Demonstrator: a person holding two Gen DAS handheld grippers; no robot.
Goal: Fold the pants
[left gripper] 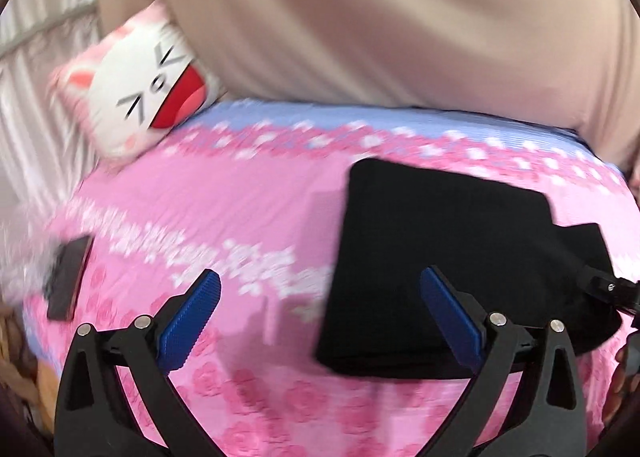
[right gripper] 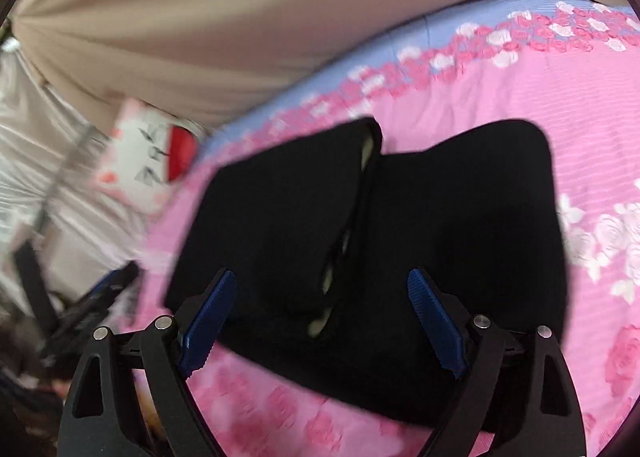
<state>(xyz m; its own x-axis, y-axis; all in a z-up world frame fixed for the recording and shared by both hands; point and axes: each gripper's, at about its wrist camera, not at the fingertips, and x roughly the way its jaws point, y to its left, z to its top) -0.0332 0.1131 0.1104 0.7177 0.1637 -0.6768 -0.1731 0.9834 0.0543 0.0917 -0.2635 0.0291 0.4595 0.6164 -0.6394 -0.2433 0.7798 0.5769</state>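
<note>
Both wrist views slant down, close over bed – share black pants (left gripper: 440, 241) (right gripper: 400, 217), cat pillow (left gripper: 136, 97) (right gripper: 148, 161)

No legible txt, labels, brands or nos. anywhere; pillow (left gripper: 140, 93) shows cartoon face only, both views motion-blurred.

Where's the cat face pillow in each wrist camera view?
Left wrist: cat pillow at upper left, at the bed's far edge, left of the black pants.
Right wrist: cat pillow at middle left, left of the pants.
Shared landmark: beige curtain.
</note>
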